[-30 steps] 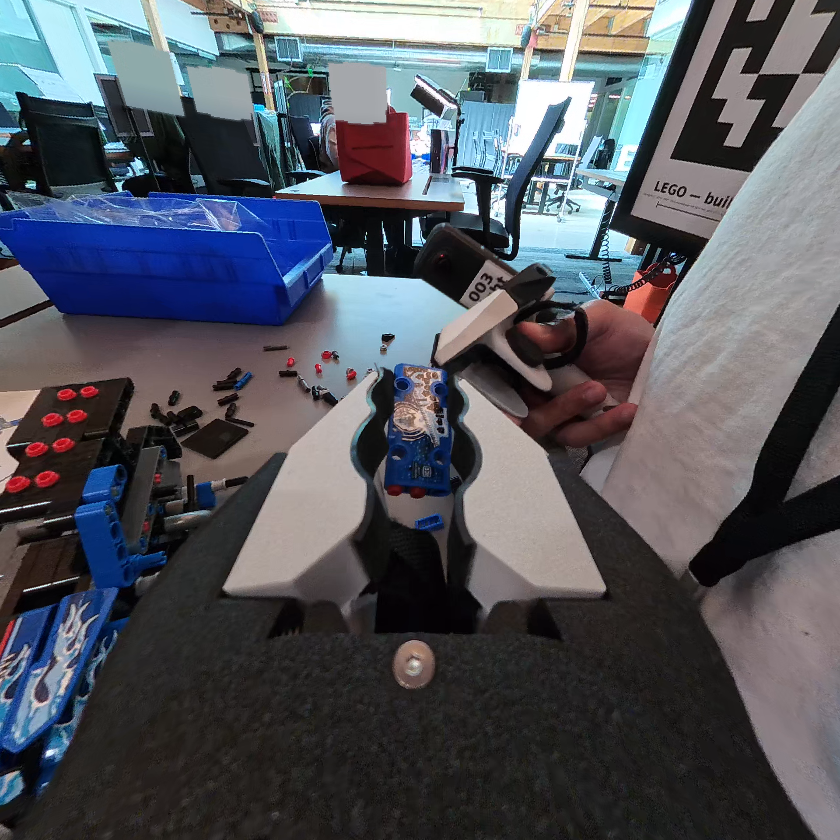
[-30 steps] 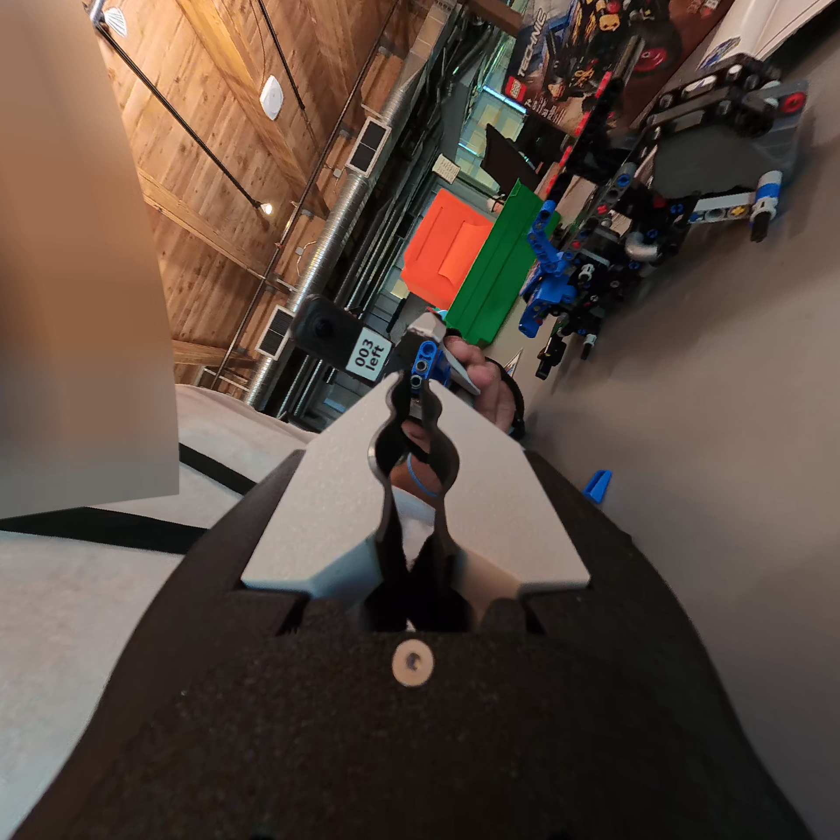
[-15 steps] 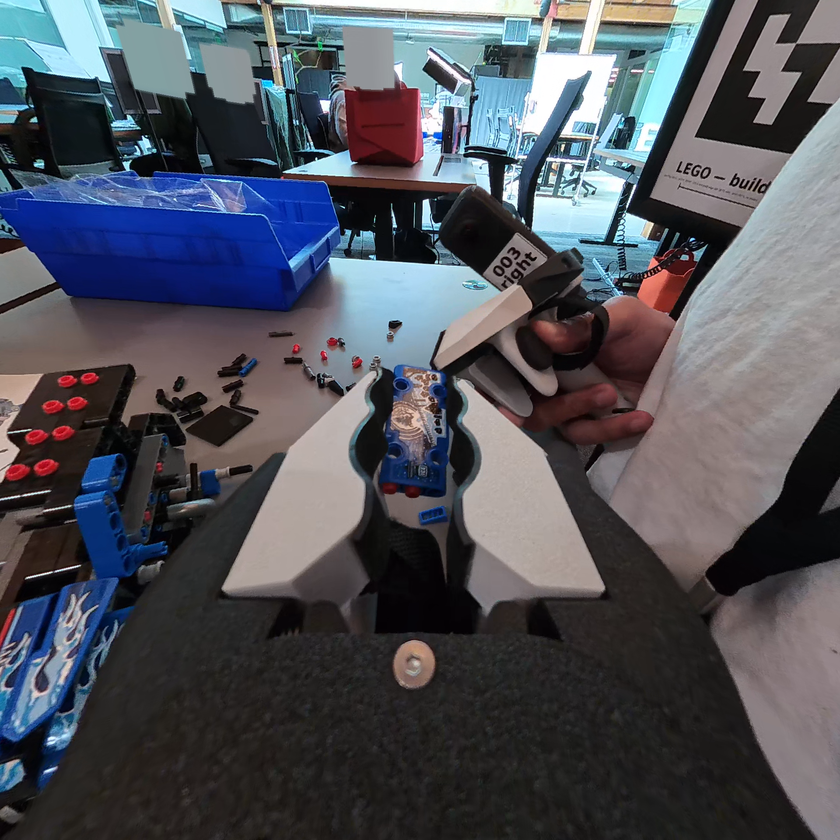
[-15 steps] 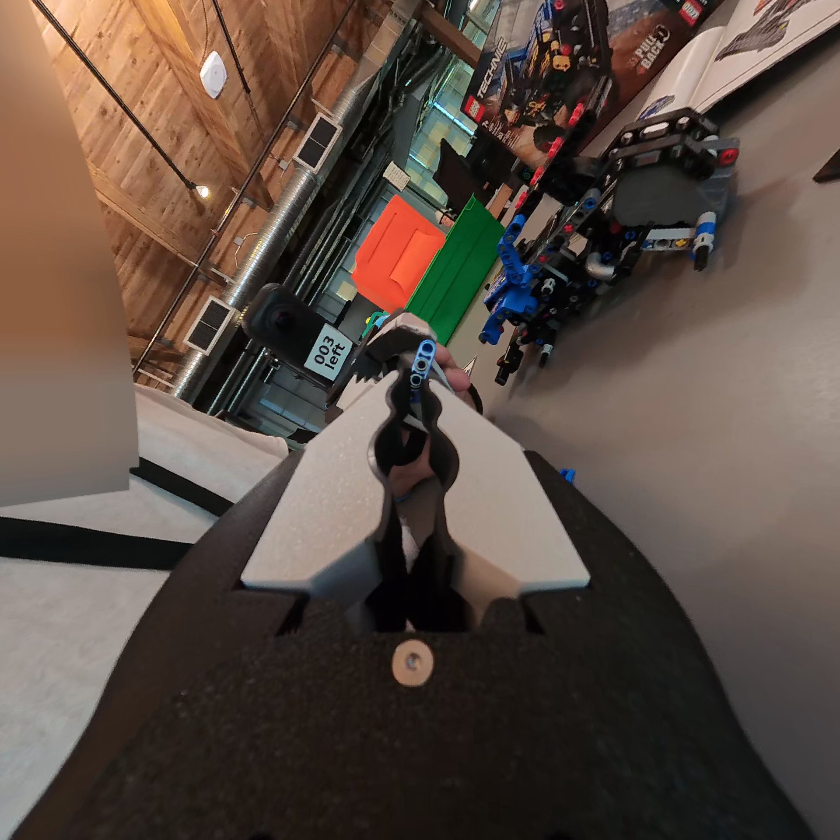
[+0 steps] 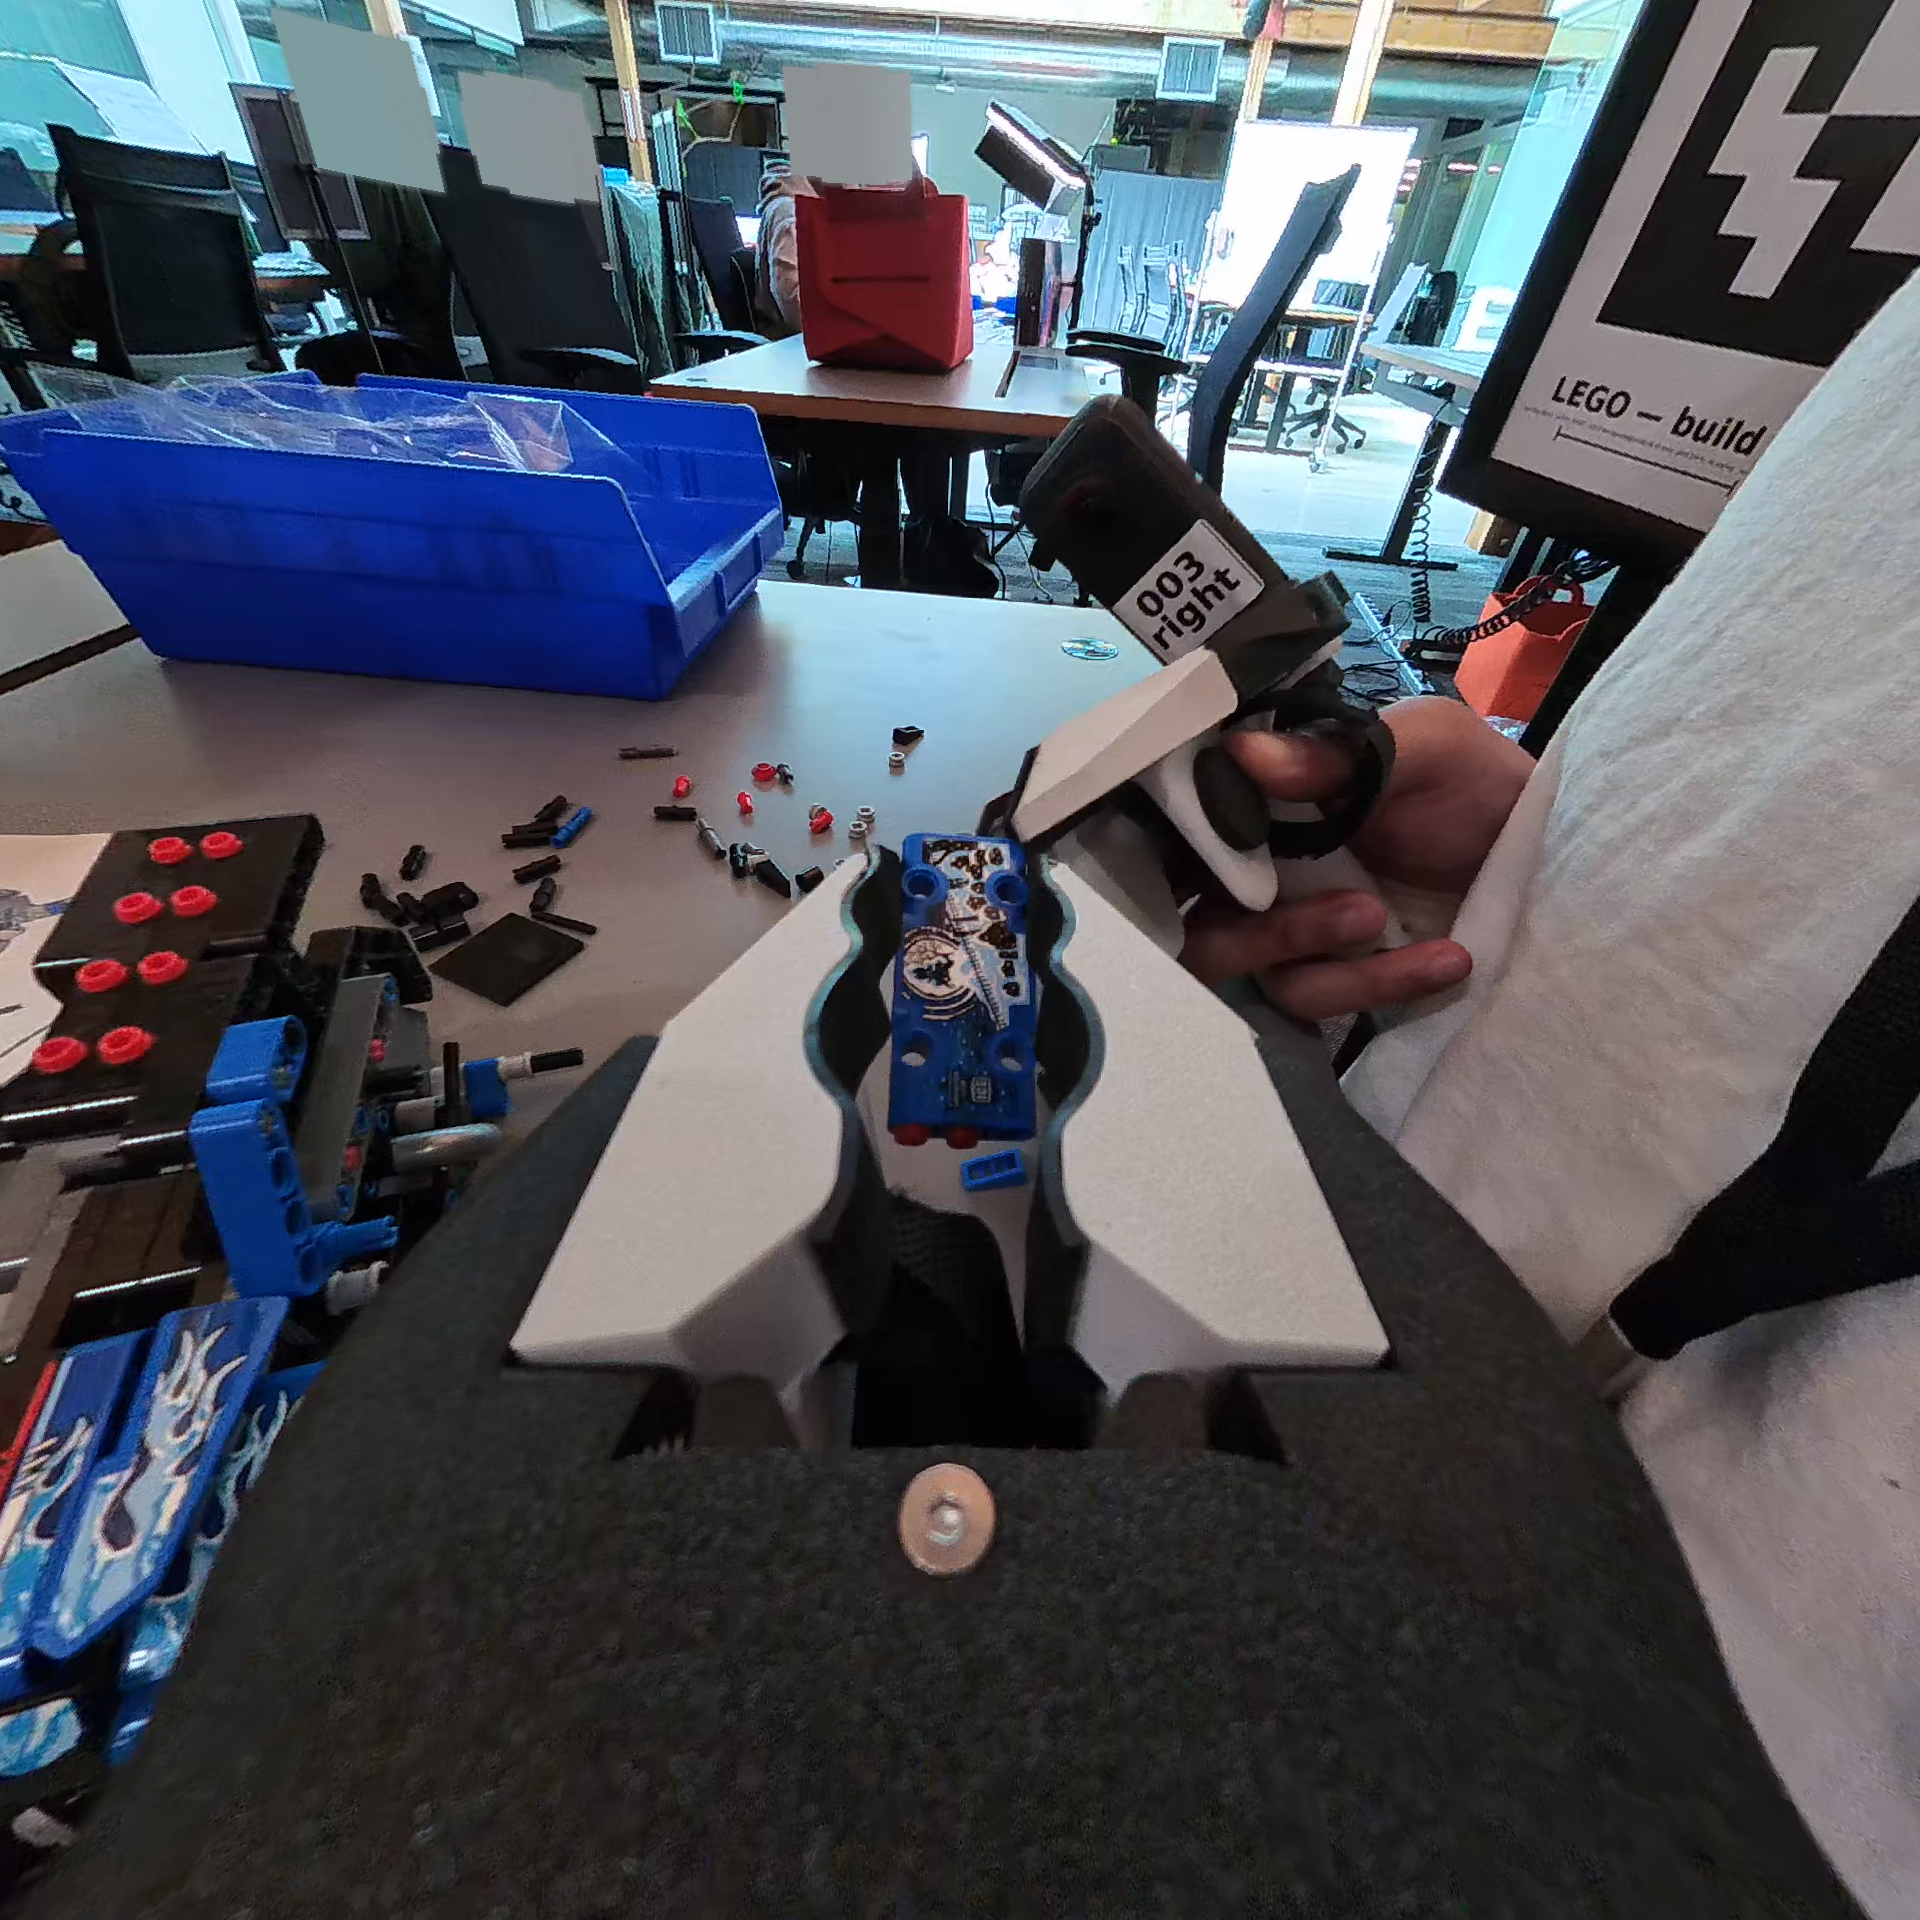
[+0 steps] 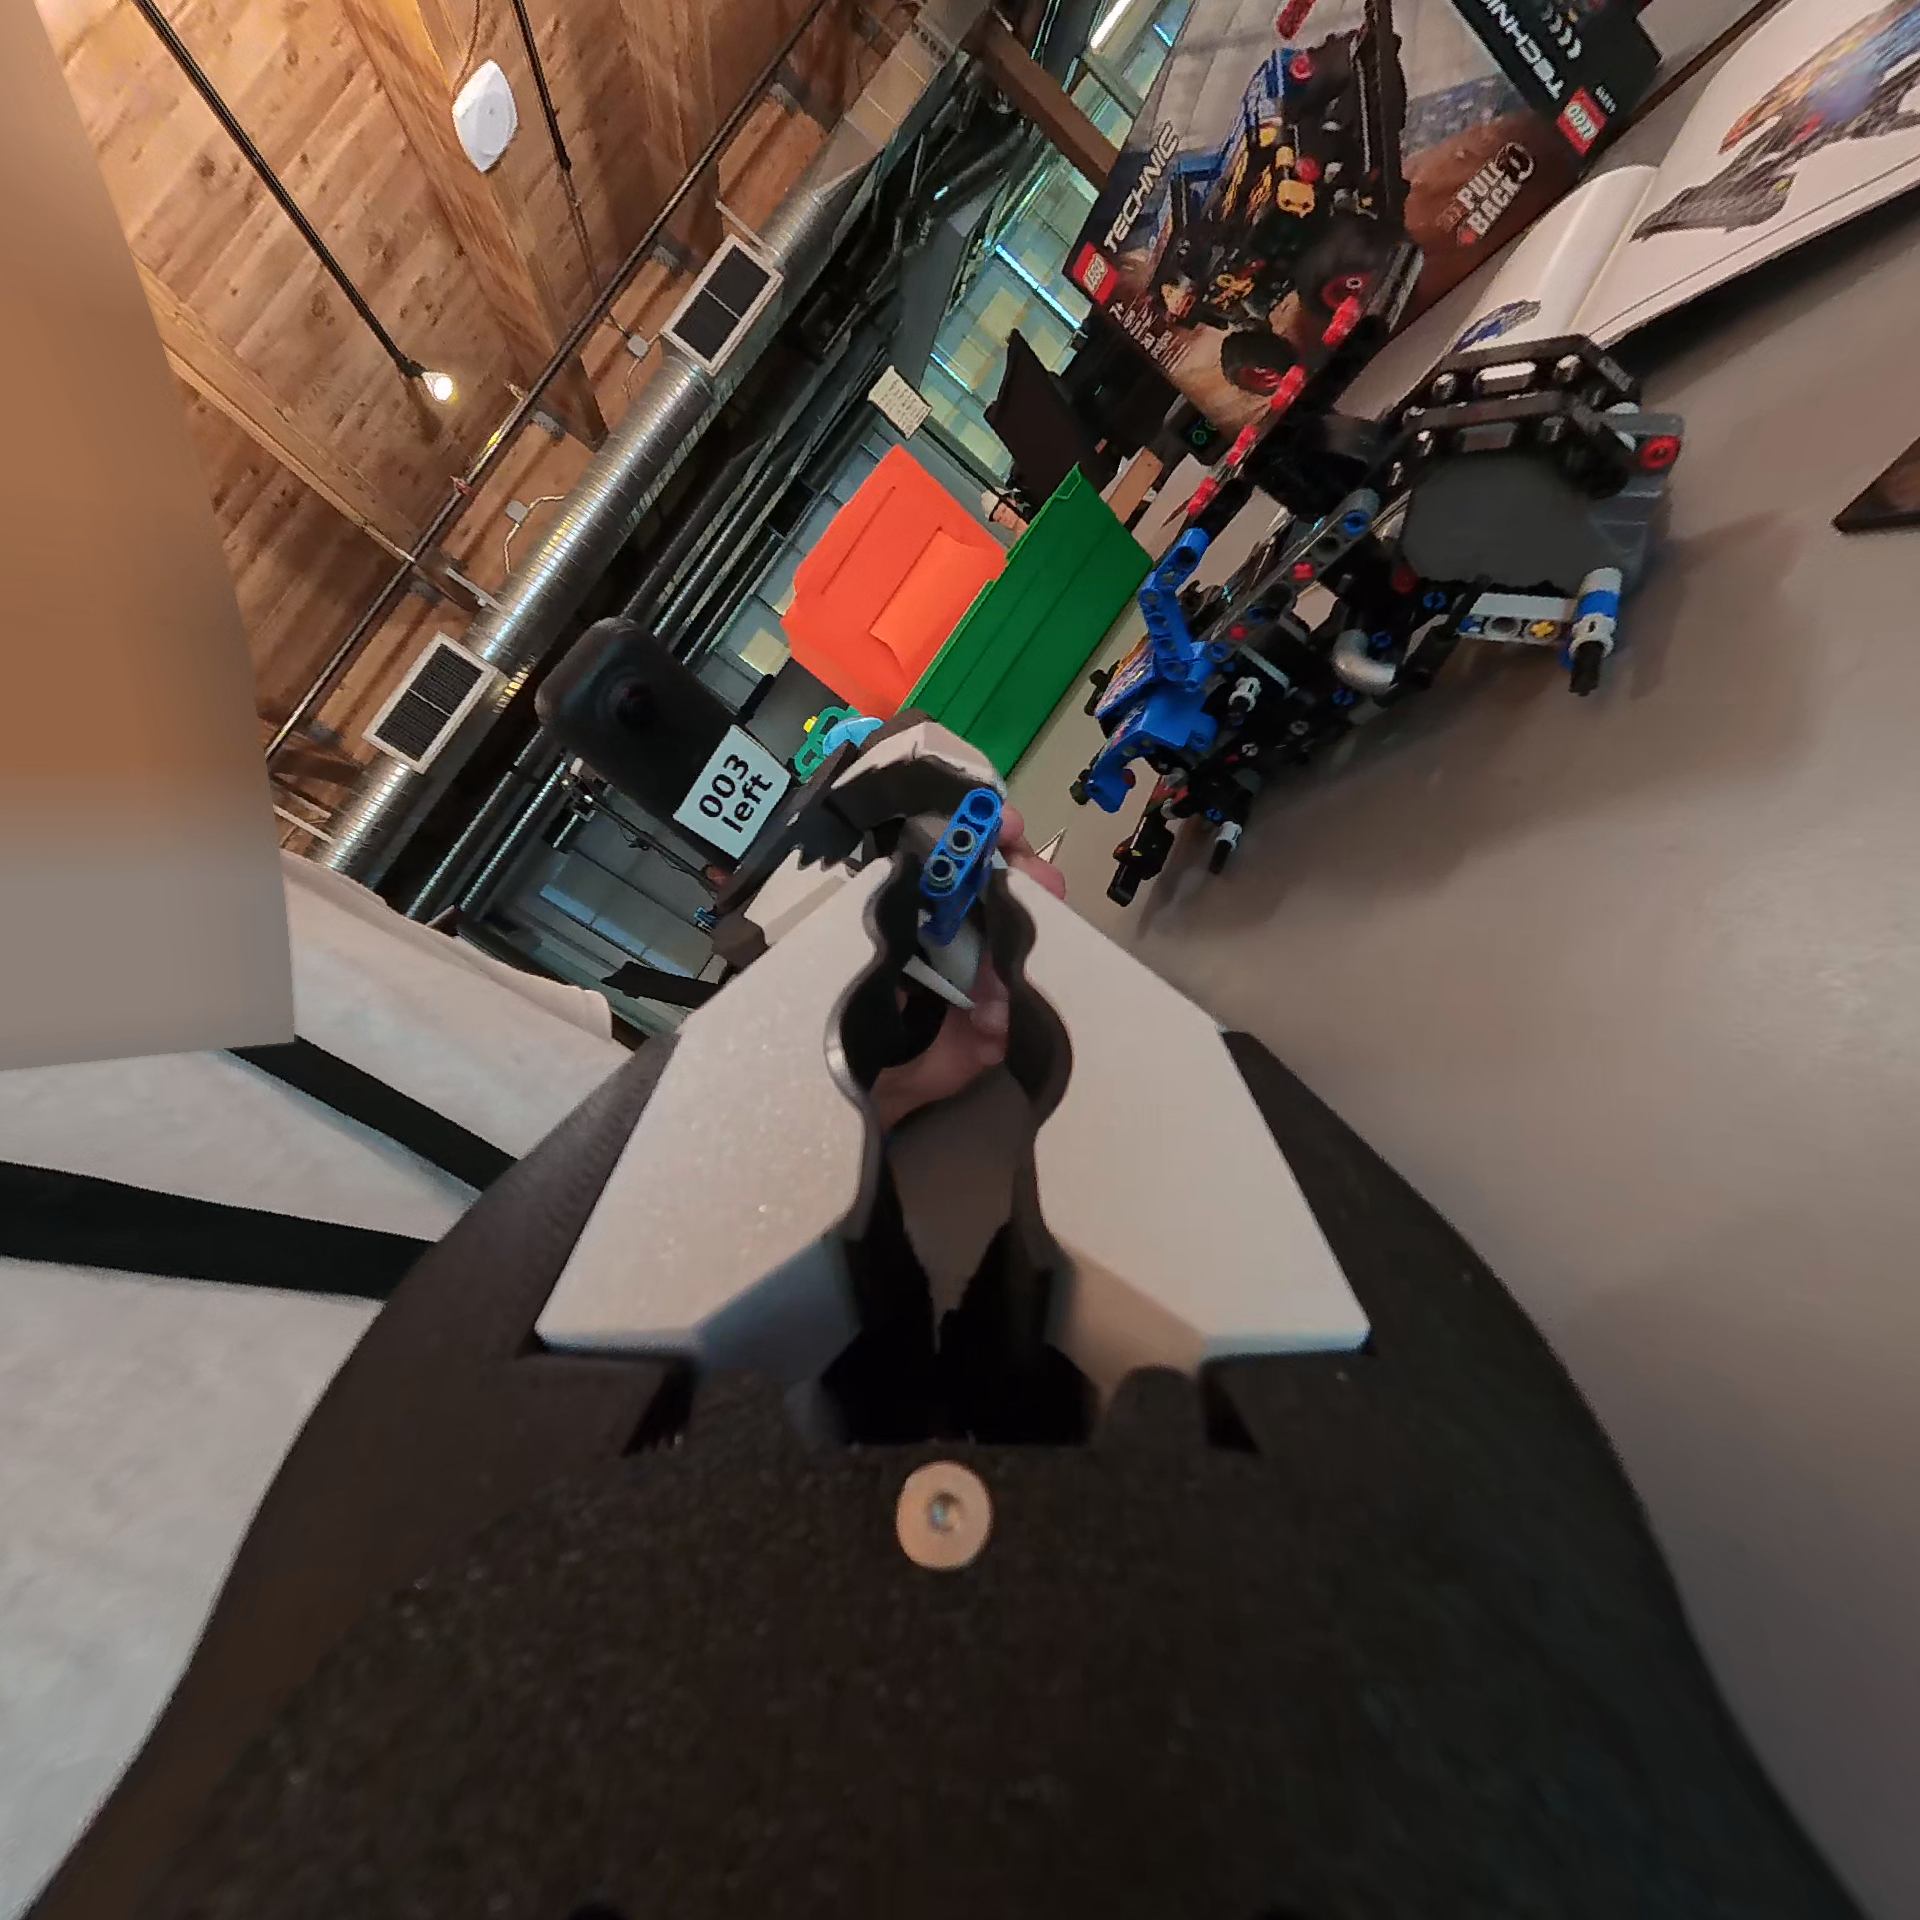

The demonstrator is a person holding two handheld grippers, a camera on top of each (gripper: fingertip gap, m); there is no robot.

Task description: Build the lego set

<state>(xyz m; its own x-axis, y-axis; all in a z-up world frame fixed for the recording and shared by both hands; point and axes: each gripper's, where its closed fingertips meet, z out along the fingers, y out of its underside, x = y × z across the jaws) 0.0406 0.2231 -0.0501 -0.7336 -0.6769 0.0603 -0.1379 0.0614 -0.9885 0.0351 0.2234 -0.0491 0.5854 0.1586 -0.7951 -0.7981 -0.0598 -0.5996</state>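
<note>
Fingers of the left gripper (image 5: 961,883) clamp a blue printed panel (image 5: 961,997) lengthwise, printed face up and one pin-holed end poking past the tips, probably so that end stays free for joining. Below it, seen through the gap, a small blue piece (image 5: 994,1171) lies on the desk (image 5: 312,748). Just beside the panel's far end comes the right gripper (image 5: 1023,821), gripped by a hand (image 5: 1382,862); in the right wrist view its tips sit nearly together with the panel's holed edge between or just beyond them, and I cannot tell whether they pinch it. Judging by this, the step in hand is a handover or fitting between the two tools. Toward the desk's left edge stands the half-built truck (image 5: 208,1122), black and blue with red studs. Farther out, loose pins (image 5: 727,821) scatter mid-desk, within reach for the next pick. A blue bin (image 5: 416,582) sits at the far left corner.
</note>
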